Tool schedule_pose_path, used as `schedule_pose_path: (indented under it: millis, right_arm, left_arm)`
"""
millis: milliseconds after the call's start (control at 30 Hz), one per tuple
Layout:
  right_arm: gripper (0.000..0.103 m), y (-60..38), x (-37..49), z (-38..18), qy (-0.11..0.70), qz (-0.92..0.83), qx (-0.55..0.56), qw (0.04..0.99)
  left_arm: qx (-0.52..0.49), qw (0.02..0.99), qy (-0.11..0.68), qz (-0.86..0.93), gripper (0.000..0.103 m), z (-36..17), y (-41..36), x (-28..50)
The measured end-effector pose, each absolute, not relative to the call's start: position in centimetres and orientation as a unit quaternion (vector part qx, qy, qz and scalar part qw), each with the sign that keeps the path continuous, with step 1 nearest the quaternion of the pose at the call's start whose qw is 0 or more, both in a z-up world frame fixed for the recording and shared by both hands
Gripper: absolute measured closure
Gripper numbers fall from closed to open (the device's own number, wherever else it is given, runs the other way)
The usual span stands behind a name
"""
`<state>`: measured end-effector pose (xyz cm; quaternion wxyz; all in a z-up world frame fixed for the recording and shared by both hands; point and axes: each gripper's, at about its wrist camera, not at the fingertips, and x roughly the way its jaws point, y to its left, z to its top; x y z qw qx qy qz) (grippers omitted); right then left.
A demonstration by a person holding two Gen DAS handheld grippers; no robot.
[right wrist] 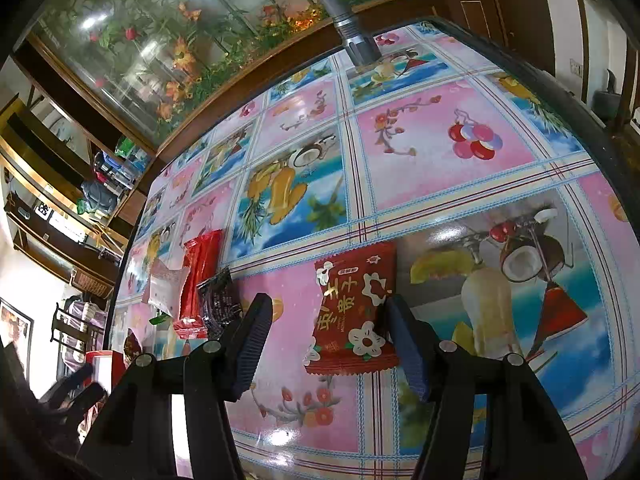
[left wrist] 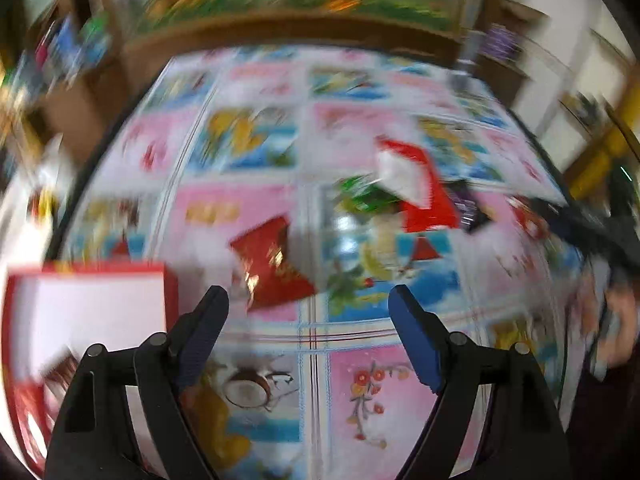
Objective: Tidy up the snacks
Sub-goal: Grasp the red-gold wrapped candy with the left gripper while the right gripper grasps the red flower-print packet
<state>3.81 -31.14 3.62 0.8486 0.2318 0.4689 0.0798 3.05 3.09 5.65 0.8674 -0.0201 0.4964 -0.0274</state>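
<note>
The left wrist view is blurred. My left gripper [left wrist: 308, 300] is open and empty above the table. A dark red snack packet [left wrist: 272, 268] lies just ahead of it. A red box with a white inside [left wrist: 88, 312] stands to its left. Further right lie a red and white packet [left wrist: 416, 188], a green packet [left wrist: 364, 196] and a dark packet [left wrist: 468, 208]. My right gripper [right wrist: 326, 308] is open, its fingers on either side of a red packet with white flowers [right wrist: 354, 308] flat on the table. To the left lie a long red packet [right wrist: 198, 284], a dark packet [right wrist: 218, 300] and a clear white packet [right wrist: 164, 288].
The table has a glossy cloth of pink and blue fruit squares [right wrist: 440, 152]. A metal flashlight [right wrist: 344, 20] stands at its far edge. A wooden cabinet with flowered glass [right wrist: 160, 40] stands behind. The red box [right wrist: 104, 364] and the other gripper [right wrist: 72, 388] show at the far left.
</note>
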Motion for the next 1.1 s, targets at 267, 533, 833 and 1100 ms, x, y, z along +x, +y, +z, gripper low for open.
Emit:
schedule_pose_path:
  millis: [267, 533, 833, 1100]
  right_arm:
    - [0.041, -31.4, 3.8, 3.4, 0.472, 0.081, 0.245, 0.843]
    - [0.041, -31.4, 3.4, 4.1, 0.466, 0.086, 0.253, 0.843]
    - [0.041, -31.3, 3.3, 4.1, 0.47, 0.087, 0.25, 0.842]
    - [0.041, -31.3, 3.0, 4.4, 0.479, 0.063, 0.22, 0.848]
  left_arm:
    - [-0.083, 0.845, 0.525, 0.056, 0.021, 2.7, 4.9, 5.8]
    - [-0.078, 0.839, 0.534, 0.069, 0.021, 0.4, 5.0, 6.9]
    - [-0.033, 0.852, 0.52, 0.045, 0.06, 0.8, 4.0, 7.3]
    - [-0.01, 0.864, 0.504, 0.005, 0.07, 1.0, 1.7, 5.9]
